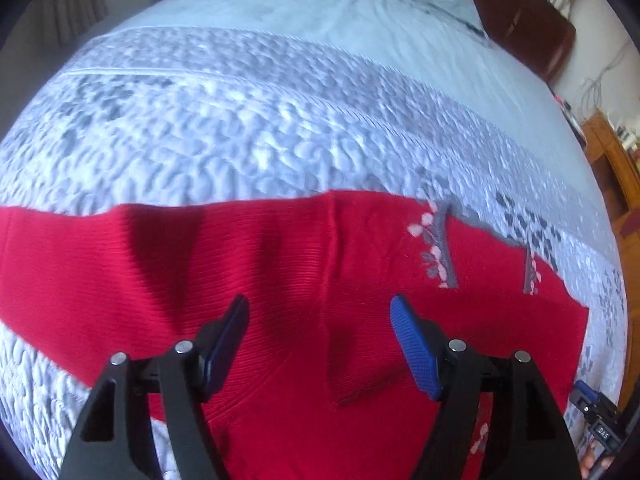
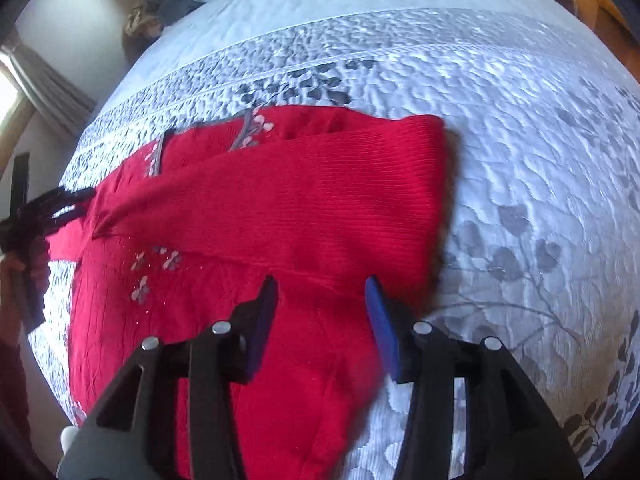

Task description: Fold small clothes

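A red knit sweater [image 1: 280, 272] with grey and pink flower embroidery lies spread on the bed. A sleeve is folded across its body in the right wrist view, sweater [image 2: 288, 200]. My left gripper [image 1: 318, 308] hovers over the red cloth, jaws wide apart, nothing between the blue pads. My right gripper [image 2: 322, 286] stands over the sweater's right part, jaws apart, and no cloth is pinched between them. The left gripper [image 2: 28, 216] also shows at the far left edge of the right wrist view, held by a hand [image 2: 12, 276].
The sweater rests on a pale blue-grey quilted bedspread [image 1: 280, 128] with a grey leaf pattern [image 2: 520, 248]. A brown headboard [image 1: 520, 12] and pillow lie at the far end. Wooden furniture [image 1: 612, 152] stands at the right. A curtain [image 2: 44, 80] hangs at the left.
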### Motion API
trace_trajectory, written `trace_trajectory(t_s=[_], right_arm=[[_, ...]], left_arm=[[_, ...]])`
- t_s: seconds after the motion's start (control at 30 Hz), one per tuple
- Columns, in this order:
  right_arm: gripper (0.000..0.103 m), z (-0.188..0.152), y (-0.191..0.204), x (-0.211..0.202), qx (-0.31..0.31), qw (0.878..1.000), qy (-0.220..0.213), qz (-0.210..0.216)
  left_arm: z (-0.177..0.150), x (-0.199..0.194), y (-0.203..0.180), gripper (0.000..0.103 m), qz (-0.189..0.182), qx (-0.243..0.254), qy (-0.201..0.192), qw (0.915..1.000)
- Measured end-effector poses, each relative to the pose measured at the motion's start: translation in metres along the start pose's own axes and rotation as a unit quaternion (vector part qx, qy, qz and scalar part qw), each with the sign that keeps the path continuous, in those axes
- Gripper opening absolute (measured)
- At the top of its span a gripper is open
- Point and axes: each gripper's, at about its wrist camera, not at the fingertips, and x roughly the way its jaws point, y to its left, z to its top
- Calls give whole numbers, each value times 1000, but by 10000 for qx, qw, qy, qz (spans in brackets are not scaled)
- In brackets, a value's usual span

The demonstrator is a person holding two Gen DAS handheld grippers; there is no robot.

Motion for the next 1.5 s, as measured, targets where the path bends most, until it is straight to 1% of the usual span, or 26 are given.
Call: trace_trajectory(t_s=[0.17, 0.23, 0.27, 0.3, 0.33, 0.4, 0.47, 0.5, 0.53, 0.57, 0.63, 0.67, 0.7, 0.77, 0.8, 0.83, 0.93, 1.0, 1.07, 1.13, 1.2, 1.27, 1.33, 1.37, 1.43, 1.5], right_arm=[[45, -2, -7, 14, 129, 9999, 75, 30], [45, -3, -8, 17, 82, 9999, 59, 37], [45, -4, -7, 18, 30, 10000, 50, 5], [45, -5, -7, 19, -3, 10000, 45, -17], [45, -5, -6, 20, -31, 10000, 38, -44], [45, -5, -6, 21, -28, 10000, 20, -56], [45, -6, -5, 21, -28, 10000, -8, -65], [45, -7, -6, 21, -33, 10000, -17, -65], [45, -7, -6, 22, -31, 10000, -25, -63], [45, -7, -6, 22, -25, 10000, -20, -57], [45, -7, -6, 24, -3, 10000, -12, -51], [45, -6, -7, 25, 12, 10000, -4, -51], [45, -6, -6, 26, 19, 10000, 5, -50], [45, -5, -7, 26, 32, 10000, 20, -38], [45, -5, -7, 25, 39, 10000, 27, -26], [45, -5, -7, 24, 42, 10000, 24, -17], [45, -9, -6, 13, 74, 9999, -73, 2], [45, -12, -2, 3, -5, 9998, -183, -28], [46, -16, 4, -3, -125, 9997, -154, -141], [46, -18, 10, -6, -214, 9995, -67, -218], [46, -19, 14, -5, -299, 9993, 20, -221], [46, -19, 19, -5, -368, 9988, 45, -323], [46, -16, 22, -2, -398, 9983, 71, -411], [46, -15, 22, 0, -373, 9984, 106, -416], [46, -13, 22, 5, -334, 9984, 159, -417], [46, -12, 23, 10, -333, 9979, 218, -508]], left_arm=[[3, 31, -16, 73, 528, 304, 420, 9973], [3, 34, -19, 69, 557, 356, 407, 9970], [2, 33, -22, 60, 518, 451, 356, 9970], [2, 32, -24, 39, 454, 519, 334, 9971], [2, 31, -26, 25, 449, 566, 322, 9969], [4, 26, -26, 8, 364, 515, 252, 9977], [11, 13, -19, 7, 174, 251, -63, 9995], [13, 9, -16, 3, 123, 161, -207, 9996], [15, 6, -14, 3, 89, 92, -356, 9993], [16, 9, -10, 3, 184, 40, -381, 9991], [16, 22, -6, 3, 325, 23, -203, 9993], [14, 28, -6, 4, 374, 49, -206, 9991], [12, 29, -6, 9, 420, 96, -265, 9987], [8, 23, -9, 23, 547, 247, -412, 9973], [7, 18, -10, 44, 545, 279, -437, 9972], [6, 12, -9, 55, 494, 305, -466, 9972], [-1, -12, 5, 65, 194, 319, -447, 9983], [-14, -29, 29, 68, 198, 167, -275, 9993], [-25, -41, 68, 70, 283, -109, -107, 9995], [-30, -48, 106, 71, 519, -376, -16, 9979], [-35, -60, 154, 71, 844, -737, 26, 9937], [-36, -72, 206, 71, 1076, -1317, 4, 9854], [-34, -79, 246, 71, 1093, -1841, -31, 9768], [-33, -82, 268, 71, 1125, -2133, -67, 9705], [-29, -84, 299, 71, 1164, -2499, -136, 9611], [-23, -82, 327, 71, 1077, -2844, -225, 9524]])
